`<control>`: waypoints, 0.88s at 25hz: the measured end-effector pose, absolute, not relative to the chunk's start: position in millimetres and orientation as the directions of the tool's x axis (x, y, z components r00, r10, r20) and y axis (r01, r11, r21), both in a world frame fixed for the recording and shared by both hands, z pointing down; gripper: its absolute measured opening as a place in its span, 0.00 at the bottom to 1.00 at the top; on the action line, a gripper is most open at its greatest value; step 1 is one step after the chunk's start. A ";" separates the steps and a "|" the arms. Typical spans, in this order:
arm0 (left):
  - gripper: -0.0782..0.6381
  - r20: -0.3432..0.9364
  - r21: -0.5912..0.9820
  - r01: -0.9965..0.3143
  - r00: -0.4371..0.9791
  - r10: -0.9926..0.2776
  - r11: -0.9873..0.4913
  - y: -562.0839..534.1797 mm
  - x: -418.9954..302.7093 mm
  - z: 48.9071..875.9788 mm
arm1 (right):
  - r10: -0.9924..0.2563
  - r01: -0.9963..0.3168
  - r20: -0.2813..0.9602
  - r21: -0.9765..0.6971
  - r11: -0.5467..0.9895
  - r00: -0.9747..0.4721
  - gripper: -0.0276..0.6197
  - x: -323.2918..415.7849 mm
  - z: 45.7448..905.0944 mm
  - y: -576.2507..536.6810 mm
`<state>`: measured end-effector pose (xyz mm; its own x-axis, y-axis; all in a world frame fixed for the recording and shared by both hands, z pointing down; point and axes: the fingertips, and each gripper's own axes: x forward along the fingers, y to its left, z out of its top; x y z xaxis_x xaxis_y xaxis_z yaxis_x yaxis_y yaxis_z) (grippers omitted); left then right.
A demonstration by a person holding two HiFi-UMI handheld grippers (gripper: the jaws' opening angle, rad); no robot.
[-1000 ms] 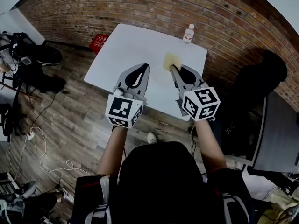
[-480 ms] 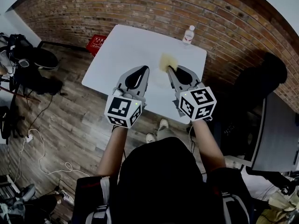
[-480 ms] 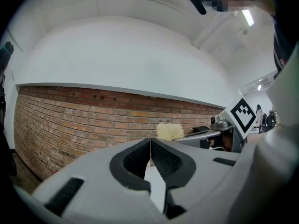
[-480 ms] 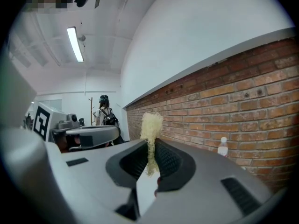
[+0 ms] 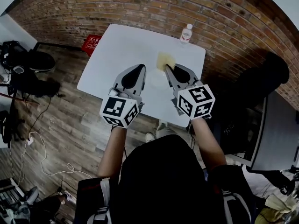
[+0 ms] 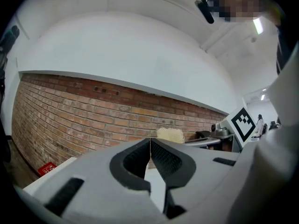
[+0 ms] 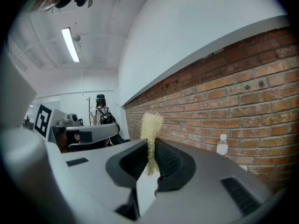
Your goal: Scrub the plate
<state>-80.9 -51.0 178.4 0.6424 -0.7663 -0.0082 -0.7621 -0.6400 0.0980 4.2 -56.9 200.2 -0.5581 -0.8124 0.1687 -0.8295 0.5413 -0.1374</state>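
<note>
Yellow sponge (image 5: 164,59) clamped in right gripper (image 5: 168,68), poised over plate's (image 5: 155,80) far edge for scrubbing. Left gripper (image 5: 141,67) jaws together, empty, left of plate, likely to steady it.

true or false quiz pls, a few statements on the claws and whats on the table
1. The right claw is shut on a yellow scrub pad. True.
2. The left claw grips the bottle. False: it is shut on nothing, and the bottle stands alone at the table's far edge.
3. The table is black. False: it is white.
4. A brick wall runs behind the table. True.
</note>
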 end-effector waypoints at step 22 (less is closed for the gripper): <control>0.14 0.193 0.153 -0.786 0.618 -0.762 -0.599 -116.3 -68.1 286.5 | -0.779 -0.844 0.326 -0.214 0.491 -0.536 0.10 39.9 284.4 -113.2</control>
